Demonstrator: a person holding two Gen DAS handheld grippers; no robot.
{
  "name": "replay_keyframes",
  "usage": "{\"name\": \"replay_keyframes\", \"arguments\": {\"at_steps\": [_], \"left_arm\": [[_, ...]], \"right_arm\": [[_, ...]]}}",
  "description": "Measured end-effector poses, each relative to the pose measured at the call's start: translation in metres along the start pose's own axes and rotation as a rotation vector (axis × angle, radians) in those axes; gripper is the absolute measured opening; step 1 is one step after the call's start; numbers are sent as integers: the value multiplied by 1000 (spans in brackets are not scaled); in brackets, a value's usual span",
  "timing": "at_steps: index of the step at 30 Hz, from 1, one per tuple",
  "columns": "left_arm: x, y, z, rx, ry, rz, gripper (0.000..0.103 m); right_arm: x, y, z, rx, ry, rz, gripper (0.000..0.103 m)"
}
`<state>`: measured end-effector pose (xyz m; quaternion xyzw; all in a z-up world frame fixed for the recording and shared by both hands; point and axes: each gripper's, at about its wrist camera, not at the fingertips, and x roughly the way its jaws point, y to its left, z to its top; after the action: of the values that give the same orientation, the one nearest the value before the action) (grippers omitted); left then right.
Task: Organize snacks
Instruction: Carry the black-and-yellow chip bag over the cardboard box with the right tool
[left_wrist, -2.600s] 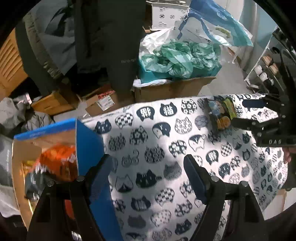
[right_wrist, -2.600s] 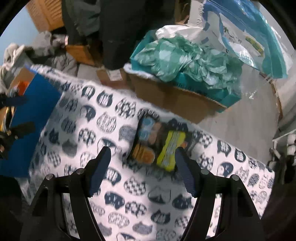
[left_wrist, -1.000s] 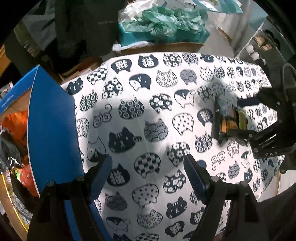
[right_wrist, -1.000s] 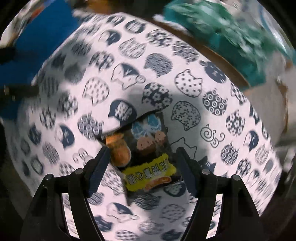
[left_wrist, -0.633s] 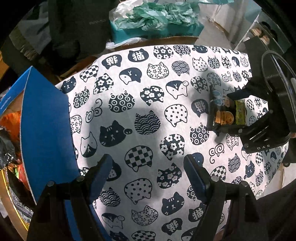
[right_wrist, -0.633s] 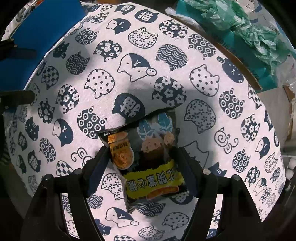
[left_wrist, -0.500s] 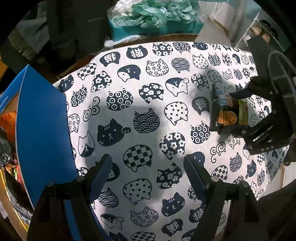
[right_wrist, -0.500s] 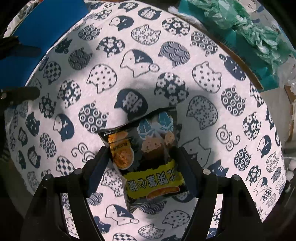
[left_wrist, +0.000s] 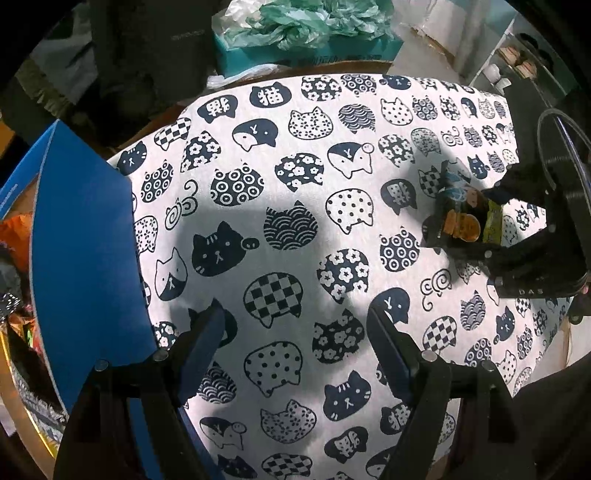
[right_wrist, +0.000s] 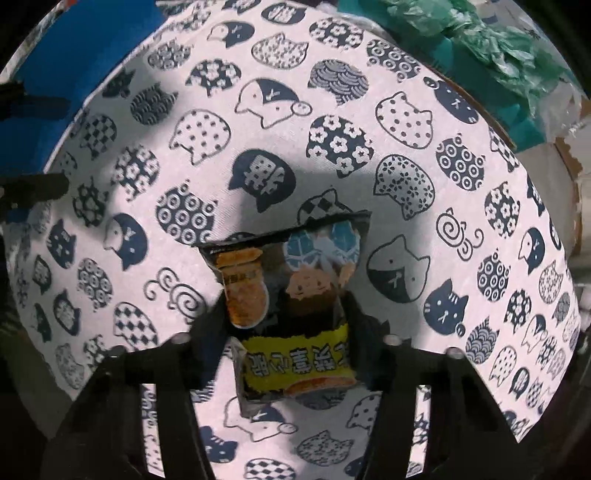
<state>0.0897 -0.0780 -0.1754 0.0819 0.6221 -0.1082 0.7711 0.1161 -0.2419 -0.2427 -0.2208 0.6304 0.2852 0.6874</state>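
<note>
A dark snack packet (right_wrist: 295, 291) with a yellow band lies on the cat-print tablecloth (right_wrist: 332, 140). My right gripper (right_wrist: 286, 312) points straight down over it. Its jaws are closing, and both pads press the packet's sides so that the packet buckles between them. In the left wrist view the same packet (left_wrist: 461, 221) sits at the right, inside the right gripper (left_wrist: 480, 225). My left gripper (left_wrist: 295, 315) hangs open above the cloth (left_wrist: 295, 184) with nothing between its fingers. A blue box (left_wrist: 85, 240) holding orange snack bags (left_wrist: 14, 236) stands just left of it.
The blue box (right_wrist: 92, 44) is at the upper left in the right wrist view. Beyond the table's far edge stand a cardboard box with green plastic bags (left_wrist: 306, 29), a dark jacket (left_wrist: 147, 48) and a white shelf (left_wrist: 517, 62).
My right gripper has come down around the packet and its jaws have narrowed onto its sides, crumpling it. The left gripper has stayed open and hardly moved.
</note>
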Motion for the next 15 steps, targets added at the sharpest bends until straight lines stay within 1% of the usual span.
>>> {"name": "replay_keyframes", "arguments": {"at_steps": [8,12,15], "left_arm": [[-26,-4,-13,43,-49,36,81],[-36,-5,-19,72,-68,54,81],[-49,-9,-27,99,-93,82,81]], "right_arm": [[-16,17,-18,30,-16,-7,52],[-30,25,-26,56,-37,-12,52],[-44,33,-27,68,-65,-15,52]]}}
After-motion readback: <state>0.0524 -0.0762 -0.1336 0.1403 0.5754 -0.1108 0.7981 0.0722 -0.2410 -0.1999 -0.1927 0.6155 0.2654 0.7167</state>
